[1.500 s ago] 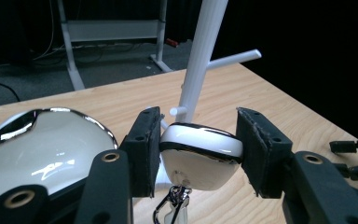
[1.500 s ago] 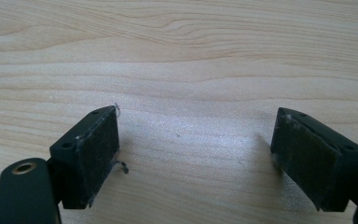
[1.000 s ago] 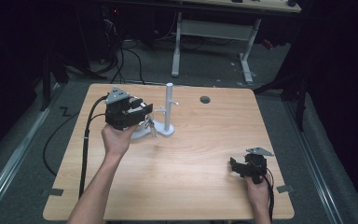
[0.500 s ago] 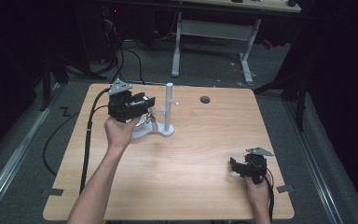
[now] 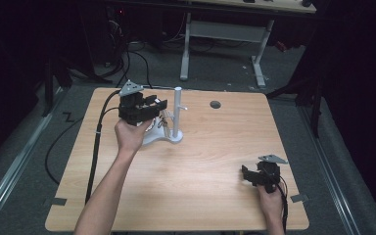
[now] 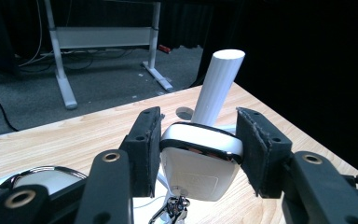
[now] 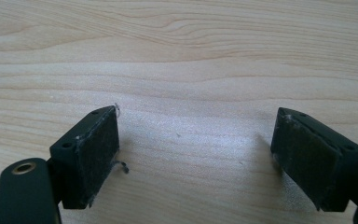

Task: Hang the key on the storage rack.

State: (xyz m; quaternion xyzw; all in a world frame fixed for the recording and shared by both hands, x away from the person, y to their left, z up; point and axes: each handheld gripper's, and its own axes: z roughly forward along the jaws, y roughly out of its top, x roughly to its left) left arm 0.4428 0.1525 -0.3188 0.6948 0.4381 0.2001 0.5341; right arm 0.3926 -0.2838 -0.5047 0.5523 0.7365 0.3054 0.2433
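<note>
The left gripper [image 6: 199, 156] is clamped on a white case with a chrome band [image 6: 200, 161], both pads pressing its sides; a small metal clasp [image 6: 173, 209] hangs beneath it. Just beyond the jaws rises the white post of a stand [image 6: 218, 86], whose base [image 5: 162, 138] lies under the gripper. The right gripper [image 7: 196, 158] rests well apart, jaws wide, nothing between them but the wooden table [image 7: 191, 60].

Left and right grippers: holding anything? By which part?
The left gripper is shut on a white chrome-trimmed object, pads on its two sides, beside the white post. The right gripper is open over the table, holding nothing.
</note>
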